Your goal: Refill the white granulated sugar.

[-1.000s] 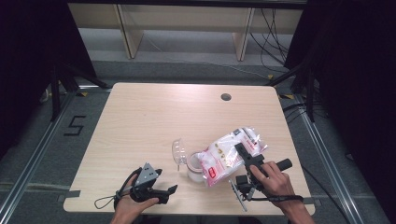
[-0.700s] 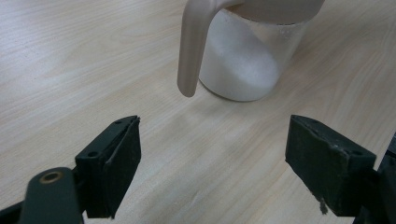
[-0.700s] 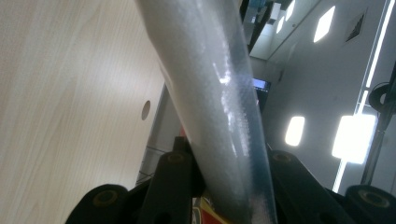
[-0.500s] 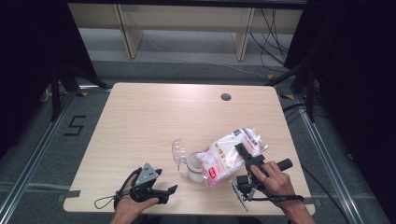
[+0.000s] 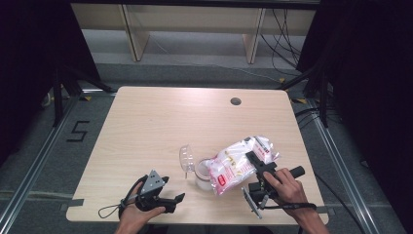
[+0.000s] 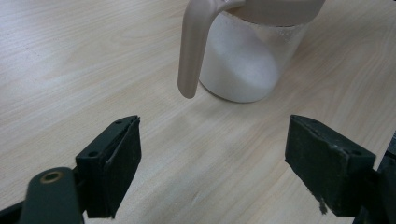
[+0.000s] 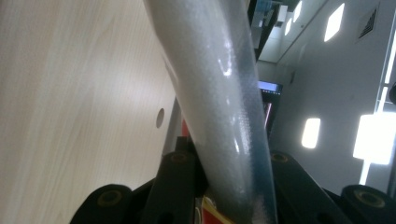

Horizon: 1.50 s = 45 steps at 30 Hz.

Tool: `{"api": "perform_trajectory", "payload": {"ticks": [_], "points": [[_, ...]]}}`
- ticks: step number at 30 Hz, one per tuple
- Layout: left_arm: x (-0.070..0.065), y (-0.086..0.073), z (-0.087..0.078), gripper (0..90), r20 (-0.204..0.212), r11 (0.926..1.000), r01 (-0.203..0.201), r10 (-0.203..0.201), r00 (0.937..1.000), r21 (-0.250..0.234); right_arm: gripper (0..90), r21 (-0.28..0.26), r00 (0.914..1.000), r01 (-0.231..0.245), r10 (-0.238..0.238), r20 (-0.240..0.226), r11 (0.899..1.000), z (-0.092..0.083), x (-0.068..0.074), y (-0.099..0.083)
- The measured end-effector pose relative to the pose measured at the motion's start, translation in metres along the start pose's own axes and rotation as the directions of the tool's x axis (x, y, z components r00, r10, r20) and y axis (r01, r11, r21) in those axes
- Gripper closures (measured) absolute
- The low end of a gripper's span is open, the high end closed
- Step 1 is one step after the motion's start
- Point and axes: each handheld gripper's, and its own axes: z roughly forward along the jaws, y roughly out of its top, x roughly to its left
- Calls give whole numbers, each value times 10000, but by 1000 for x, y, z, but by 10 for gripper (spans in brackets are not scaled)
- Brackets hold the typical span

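Observation:
A clear jug (image 5: pixel 202 174) holding white powder stands near the table's front middle, its clear lid (image 5: pixel 186 159) swung open to the left. A white bag (image 5: pixel 237 163) with a red label is tilted over the jug's mouth. My right gripper (image 5: pixel 254 162) is shut on the bag's upper side; in the right gripper view the bag (image 7: pixel 219 93) is pinched between the two jaws. My left gripper (image 5: pixel 171 191) rests open at the front edge, left of the jug. In the left gripper view, the jug (image 6: pixel 245 65) and its beige handle (image 6: pixel 194 46) stand ahead of my open left gripper (image 6: pixel 212 154).
The light wooden table (image 5: pixel 160 122) has a round cable hole (image 5: pixel 235 101) at the back right. Metal rails run along the floor on both sides, and a wooden frame stands beyond the far edge.

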Motion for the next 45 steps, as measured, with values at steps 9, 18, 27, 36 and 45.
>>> {"api": "perform_trajectory", "payload": {"ticks": [9, 18, 27, 36, 45], "points": [[-1, 0, 0, 185, -62, 9999, 143, -143, 9999, -33, 820, -482, 9824, -1699, 1654, -867, 9843, 2, 7, -12], [-4, -1, 1, 185, 326, 9988, 465, -459, 9984, -172, 826, -717, 9710, -2223, 2141, -1066, 9723, 4, 12, -17], [-4, -1, 2, 194, 357, 9987, 471, -463, 9983, -202, 835, -964, 9610, -2547, 2407, -1365, 9622, 7, 15, -23], [-3, 0, 1, 194, 328, 9989, 424, -418, 9986, -179, 841, -1047, 9203, -3661, 3431, -1878, 9247, 9, 19, -27], [-2, 0, 0, 194, 338, 9996, 270, -267, 9991, -77, 845, -1331, 8555, -4980, 4605, -2367, 8569, 8, 19, -35]]}}
